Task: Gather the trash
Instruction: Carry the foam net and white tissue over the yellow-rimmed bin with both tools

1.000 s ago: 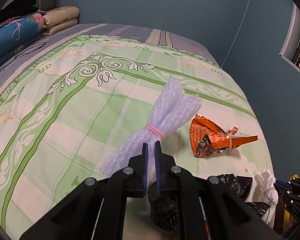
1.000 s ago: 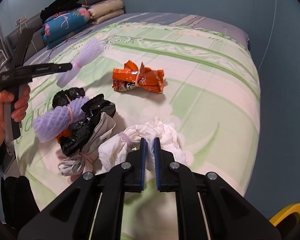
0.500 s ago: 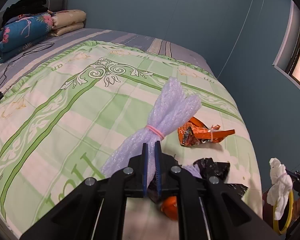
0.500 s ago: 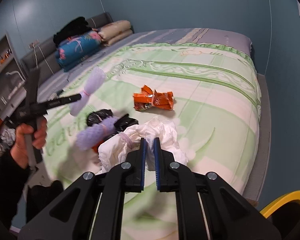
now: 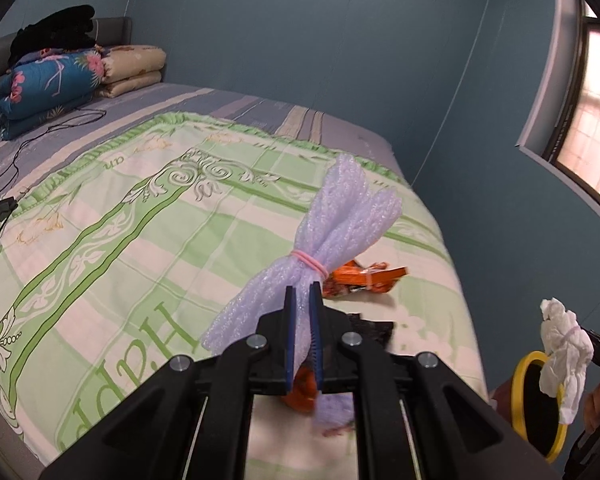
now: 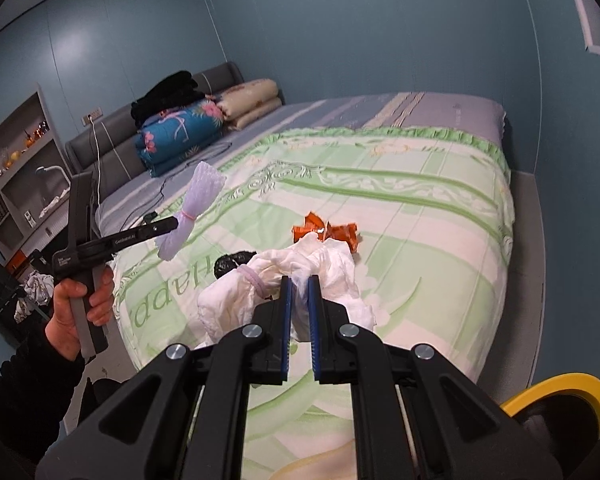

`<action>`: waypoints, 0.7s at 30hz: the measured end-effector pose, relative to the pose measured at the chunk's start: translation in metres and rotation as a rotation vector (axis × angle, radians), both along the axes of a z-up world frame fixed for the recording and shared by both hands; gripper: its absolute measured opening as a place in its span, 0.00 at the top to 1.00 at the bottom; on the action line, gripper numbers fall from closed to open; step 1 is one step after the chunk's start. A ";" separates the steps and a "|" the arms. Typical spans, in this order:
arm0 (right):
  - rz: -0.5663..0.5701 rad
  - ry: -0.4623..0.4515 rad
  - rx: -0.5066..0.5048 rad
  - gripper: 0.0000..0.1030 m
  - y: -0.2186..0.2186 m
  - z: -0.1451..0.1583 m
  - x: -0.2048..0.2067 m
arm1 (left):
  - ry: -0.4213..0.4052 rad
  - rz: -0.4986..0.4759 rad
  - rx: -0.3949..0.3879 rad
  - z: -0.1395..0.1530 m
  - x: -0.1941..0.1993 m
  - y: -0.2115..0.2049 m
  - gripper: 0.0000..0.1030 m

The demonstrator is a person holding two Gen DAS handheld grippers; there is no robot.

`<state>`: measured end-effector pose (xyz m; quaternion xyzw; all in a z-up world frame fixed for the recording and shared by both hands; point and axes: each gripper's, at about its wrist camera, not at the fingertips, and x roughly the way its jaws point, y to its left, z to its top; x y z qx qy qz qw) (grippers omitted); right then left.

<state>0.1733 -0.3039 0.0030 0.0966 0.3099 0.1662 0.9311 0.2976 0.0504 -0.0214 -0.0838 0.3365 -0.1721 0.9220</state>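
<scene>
My left gripper point(image 5: 302, 300) is shut on a lilac foam-net bundle point(image 5: 332, 220) tied with a pink band, held in the air above the bed; it also shows in the right wrist view point(image 6: 194, 204). My right gripper point(image 6: 299, 288) is shut on a white crumpled paper bundle point(image 6: 300, 276), lifted off the bed; it shows in the left wrist view point(image 5: 562, 356) beside a yellow-rimmed bin point(image 5: 534, 396). An orange snack wrapper point(image 5: 364, 280) lies on the green quilt point(image 5: 140, 240). Black bags point(image 5: 370, 326), another lilac bundle and an orange piece lie below my left gripper.
Folded quilts and pillows point(image 5: 60, 80) lie at the bed's head with black cables point(image 5: 4, 208) nearby. The bin's yellow rim point(image 6: 556, 396) shows at the right wrist view's lower right. A shelf unit point(image 6: 16, 168) stands left of the bed. Blue walls surround the bed.
Both grippers have risen from the bed with their bundles. The right gripper has carried the white bundle off the bed toward the yellow bin. The left has pulled back from the trash pile.
</scene>
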 end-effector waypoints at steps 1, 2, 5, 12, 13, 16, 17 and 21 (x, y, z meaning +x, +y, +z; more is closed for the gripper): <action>-0.004 -0.007 0.002 0.93 -0.002 0.002 -0.003 | -0.007 -0.003 0.000 0.003 -0.004 -0.003 0.94; -0.010 -0.015 0.004 0.93 -0.005 0.005 -0.008 | -0.019 -0.006 0.001 0.008 -0.010 -0.006 0.94; -0.018 -0.031 0.011 0.93 -0.013 0.011 -0.017 | -0.037 -0.023 -0.013 0.018 -0.023 -0.014 0.94; -0.033 -0.075 0.029 0.93 -0.032 0.026 -0.046 | -0.063 -0.065 -0.032 0.033 -0.048 -0.037 0.94; -0.037 -0.081 0.029 0.93 -0.035 0.028 -0.049 | -0.067 -0.069 -0.031 0.034 -0.050 -0.040 0.94; -0.057 -0.102 0.027 0.93 -0.046 0.033 -0.061 | -0.075 -0.094 -0.034 0.037 -0.059 -0.056 0.94; -0.065 -0.108 0.025 0.93 -0.048 0.034 -0.065 | -0.075 -0.102 -0.036 0.036 -0.061 -0.059 0.94; -0.103 -0.132 0.020 0.93 -0.064 0.038 -0.088 | -0.080 -0.145 -0.044 0.039 -0.071 -0.082 0.94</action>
